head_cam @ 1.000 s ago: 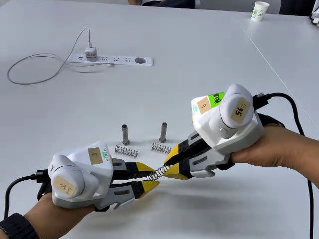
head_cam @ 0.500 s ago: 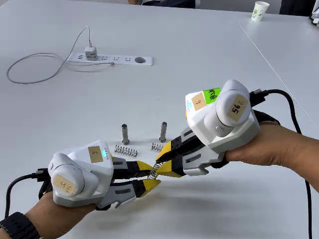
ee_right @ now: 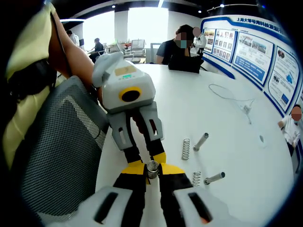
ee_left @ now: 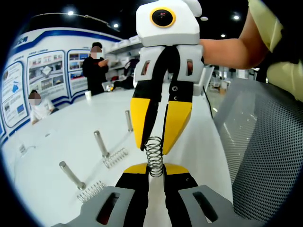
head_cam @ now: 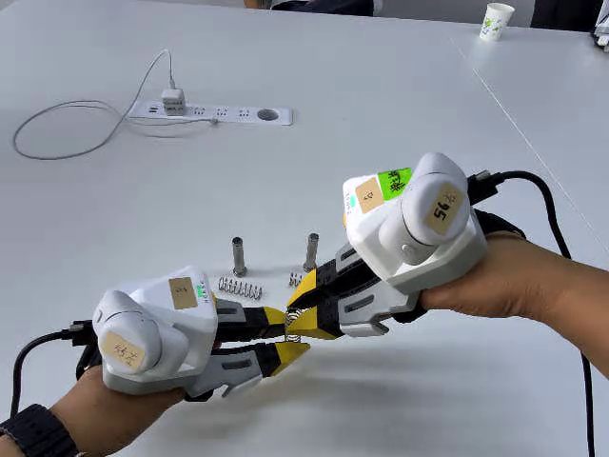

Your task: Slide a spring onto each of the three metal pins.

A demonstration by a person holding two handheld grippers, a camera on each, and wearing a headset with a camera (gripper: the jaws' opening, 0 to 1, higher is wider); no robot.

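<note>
Just above counter [head_cam: 400, 143], spring [ee_left: 154, 153] bridges my left claw [ee_left: 150, 171] and right claw [ee_right: 151, 171], long axis running tip to tip; short bright steel coil. Both claws nearly closed, each pinching one end. Three pins [ee_left: 101, 144] stand upright on counter just beyond, two spare springs [ee_left: 115, 157] lying beside. Right claw nearer them, I judge; spring wants turning upright.

One spring [head_cam: 291, 325] is pinched between both jaws (two springs [head_cam: 240, 288] lie beside upright pins [head_cam: 239, 257]).
</note>
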